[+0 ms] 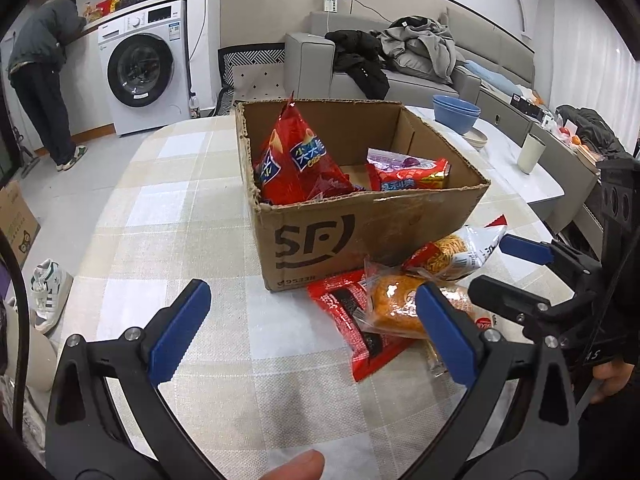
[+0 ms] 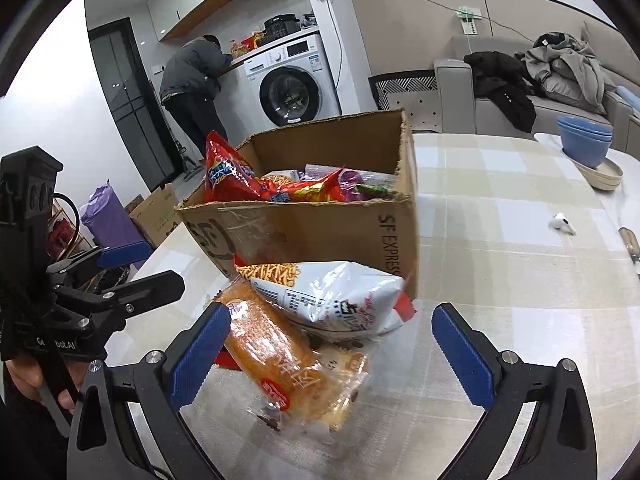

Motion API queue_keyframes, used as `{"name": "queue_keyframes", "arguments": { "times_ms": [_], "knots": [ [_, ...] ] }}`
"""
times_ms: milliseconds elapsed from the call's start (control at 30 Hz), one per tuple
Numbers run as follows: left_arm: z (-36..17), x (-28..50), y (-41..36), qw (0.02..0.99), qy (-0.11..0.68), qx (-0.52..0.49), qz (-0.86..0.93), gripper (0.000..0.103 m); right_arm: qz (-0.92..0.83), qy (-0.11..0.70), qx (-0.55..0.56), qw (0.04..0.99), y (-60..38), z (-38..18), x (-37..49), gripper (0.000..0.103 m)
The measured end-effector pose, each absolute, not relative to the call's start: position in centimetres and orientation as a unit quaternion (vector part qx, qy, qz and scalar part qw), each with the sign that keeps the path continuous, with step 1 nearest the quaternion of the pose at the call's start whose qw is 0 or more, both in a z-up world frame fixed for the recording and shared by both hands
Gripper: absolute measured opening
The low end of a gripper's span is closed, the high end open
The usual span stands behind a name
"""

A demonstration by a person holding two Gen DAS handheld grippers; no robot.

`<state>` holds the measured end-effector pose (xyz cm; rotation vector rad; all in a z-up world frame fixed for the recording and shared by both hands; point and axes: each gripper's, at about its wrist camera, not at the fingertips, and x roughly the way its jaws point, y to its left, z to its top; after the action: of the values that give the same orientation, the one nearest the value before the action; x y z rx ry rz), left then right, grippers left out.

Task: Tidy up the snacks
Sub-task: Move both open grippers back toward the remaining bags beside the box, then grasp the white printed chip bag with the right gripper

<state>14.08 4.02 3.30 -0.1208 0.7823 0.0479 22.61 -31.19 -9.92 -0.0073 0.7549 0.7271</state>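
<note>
A cardboard box [image 1: 360, 224] stands on the checked tablecloth and holds a red chip bag [image 1: 296, 160] and other snack packets [image 1: 412, 172]. In front of it lie an orange bread pack [image 1: 394, 306], a white noodle-snack bag [image 1: 460, 254] and a red flat packet [image 1: 352, 320]. My left gripper [image 1: 312, 332] is open over bare cloth, left of the pile. My right gripper [image 2: 332, 348] is open, its fingers either side of the bread pack [image 2: 276, 352], with the white bag [image 2: 340, 300] just beyond and the box [image 2: 312, 232] behind. The right gripper [image 1: 504, 268] also shows in the left wrist view.
Blue bowls on a plate [image 1: 458, 114] and a white cup [image 1: 530, 152] stand at the table's far right. A small white earbud [image 2: 560, 222] lies on the cloth. A person [image 1: 44, 68] bends by a washing machine [image 1: 144, 64]. A sofa with clothes [image 1: 400, 52] is behind.
</note>
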Motion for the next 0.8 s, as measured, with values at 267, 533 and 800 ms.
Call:
{"name": "queue_keyframes", "arguments": {
  "times_ms": [267, 533, 800],
  "knots": [
    [2.5, 14.4, 4.6, 0.919, 0.387, -0.066, 0.027, 0.102, 0.34, 0.381, -0.003, 0.86, -29.7, -10.4, 24.2, 0.102],
    [1.6, 14.6, 5.0, 0.916, 0.393, -0.073, 0.03, 0.102, 0.332, 0.403, 0.008, 0.853, -28.5, -11.3, 25.6, 0.102],
    [0.9, 14.8, 5.2, 0.914, 0.397, -0.075, 0.03, 0.102, 0.334, 0.405, 0.016, 0.851, -28.5, -11.5, 25.8, 0.086]
  ]
}}
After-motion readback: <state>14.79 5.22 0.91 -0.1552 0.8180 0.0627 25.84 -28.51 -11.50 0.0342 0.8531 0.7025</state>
